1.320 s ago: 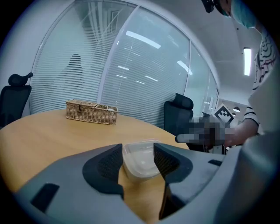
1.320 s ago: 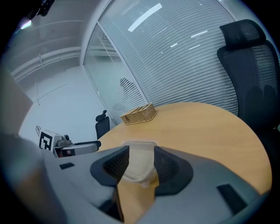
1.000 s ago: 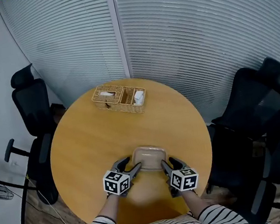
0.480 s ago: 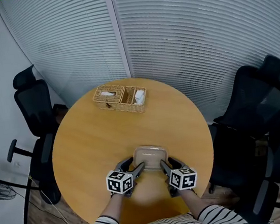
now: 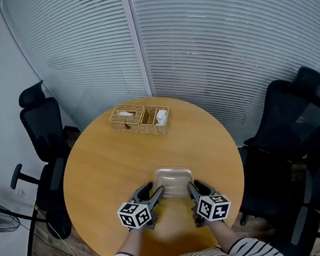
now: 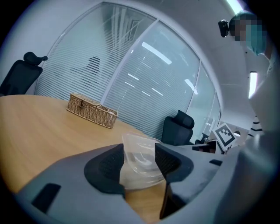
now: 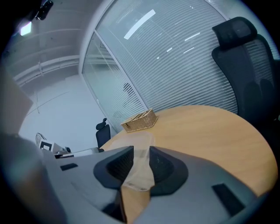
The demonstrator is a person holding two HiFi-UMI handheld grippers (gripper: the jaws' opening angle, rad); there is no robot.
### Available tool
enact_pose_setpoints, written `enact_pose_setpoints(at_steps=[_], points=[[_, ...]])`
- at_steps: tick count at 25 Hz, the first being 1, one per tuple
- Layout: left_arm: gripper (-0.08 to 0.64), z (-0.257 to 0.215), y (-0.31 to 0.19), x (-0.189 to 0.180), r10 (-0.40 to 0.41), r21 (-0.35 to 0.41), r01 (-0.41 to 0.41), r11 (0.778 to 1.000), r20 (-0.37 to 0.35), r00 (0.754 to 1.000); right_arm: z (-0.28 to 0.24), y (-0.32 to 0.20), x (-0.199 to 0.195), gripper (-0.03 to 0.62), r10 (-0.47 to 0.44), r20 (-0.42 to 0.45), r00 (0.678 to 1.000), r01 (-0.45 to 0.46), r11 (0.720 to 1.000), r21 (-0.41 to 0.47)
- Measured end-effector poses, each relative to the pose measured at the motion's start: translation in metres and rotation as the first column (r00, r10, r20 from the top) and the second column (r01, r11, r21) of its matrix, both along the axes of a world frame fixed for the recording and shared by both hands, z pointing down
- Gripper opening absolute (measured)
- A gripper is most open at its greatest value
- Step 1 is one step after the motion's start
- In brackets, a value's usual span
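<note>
Container [image 5: 174, 178], one, between left gripper [image 5: 155, 189], right gripper [image 5: 194, 186]

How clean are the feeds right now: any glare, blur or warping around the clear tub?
Head view: even light, sharp, little glare; tub reads pale on the table. Left gripper view: fisheye bends the glass wall, which mirrors ceiling lights; tub crisp, corners dark. Right gripper view: same warping; tub nearly see-through between the fingers.
</note>
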State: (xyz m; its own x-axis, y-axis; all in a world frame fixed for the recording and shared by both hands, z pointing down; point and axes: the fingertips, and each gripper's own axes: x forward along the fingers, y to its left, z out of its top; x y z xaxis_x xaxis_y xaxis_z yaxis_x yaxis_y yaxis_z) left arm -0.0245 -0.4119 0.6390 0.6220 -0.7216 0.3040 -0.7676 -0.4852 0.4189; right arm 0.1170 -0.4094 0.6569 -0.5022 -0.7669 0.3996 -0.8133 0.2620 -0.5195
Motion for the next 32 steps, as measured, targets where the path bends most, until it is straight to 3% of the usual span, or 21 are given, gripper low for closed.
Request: enact_pose_setpoints(at_steps=[4,12,23,32], points=[[0.233,-0.020,0.003,-0.008,-0.032,0.035,0.033,0.999,-0.051,0.998,-0.026,0.002,-0.001,0.099,0.029,0.031,0.999,-0.030,0.999,0.045],[0.064,-0.053,0.021,-0.031,-0.096,0.088,0.105,0.991,-0.098,0.991,-0.058,0.022,-0.002,0.055,0.084,0.052,0.995,-0.089,0.992,0.087],[0.044,-0.103,0.072,-0.047,-0.108,0.154,0.131,0.979,-0.154,0.982,-0.102,0.069,-0.015,0.041,0.106,0.093,0.990,-0.118,0.984,0.135],[0.044,-0.123,0.132,-0.087,-0.110,0.176,0.140,0.974,-0.169,0.979,-0.130,0.120,-0.054,0.041,0.082,0.102,0.991,-0.099,0.978,0.181]])
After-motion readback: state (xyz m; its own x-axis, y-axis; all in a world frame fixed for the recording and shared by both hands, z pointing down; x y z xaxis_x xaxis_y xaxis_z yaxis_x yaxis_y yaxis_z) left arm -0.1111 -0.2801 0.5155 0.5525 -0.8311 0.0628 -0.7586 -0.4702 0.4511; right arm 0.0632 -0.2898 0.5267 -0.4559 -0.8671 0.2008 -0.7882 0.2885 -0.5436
